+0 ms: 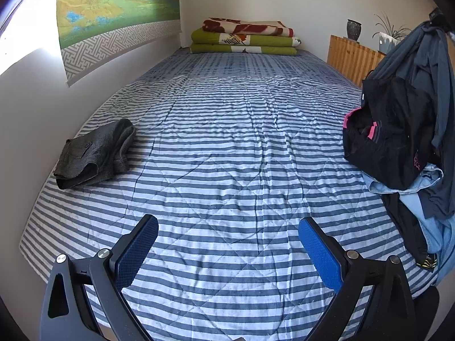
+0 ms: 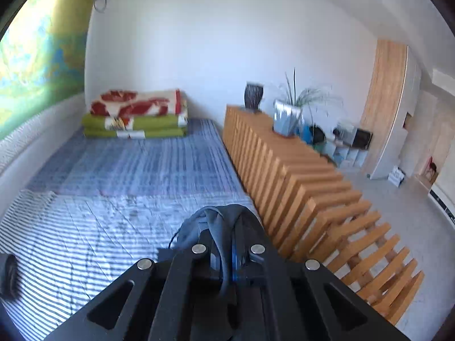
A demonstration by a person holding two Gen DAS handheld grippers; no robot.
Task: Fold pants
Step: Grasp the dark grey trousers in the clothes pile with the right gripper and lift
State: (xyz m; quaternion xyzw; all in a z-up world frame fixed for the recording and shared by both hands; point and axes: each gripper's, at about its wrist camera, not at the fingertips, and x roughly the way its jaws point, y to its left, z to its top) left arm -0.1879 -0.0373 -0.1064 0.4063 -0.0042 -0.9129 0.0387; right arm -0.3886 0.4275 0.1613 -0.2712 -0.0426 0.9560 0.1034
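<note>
In the left wrist view my left gripper [image 1: 227, 227] is open and empty, low over the striped quilt [image 1: 227, 147]. A grey-blue pair of pants [image 1: 423, 65] hangs lifted at the far right, above a heap of clothes. In the right wrist view my right gripper [image 2: 227, 244] is shut on a bunched fold of that grey-blue fabric [image 2: 219, 221], held up over the bed's right side. Most of the garment is hidden below the gripper there. A folded dark grey pair of pants [image 1: 93, 153] lies on the quilt by the left wall.
The heap at the bed's right edge holds a black garment with pink trim [image 1: 389, 142] and light blue clothes [image 1: 426, 199]. Folded blankets [image 1: 244, 37] are stacked at the far end. A slatted wooden cabinet [image 2: 284, 176] with a vase [image 2: 253, 96] and plant [image 2: 293, 108] runs along the right.
</note>
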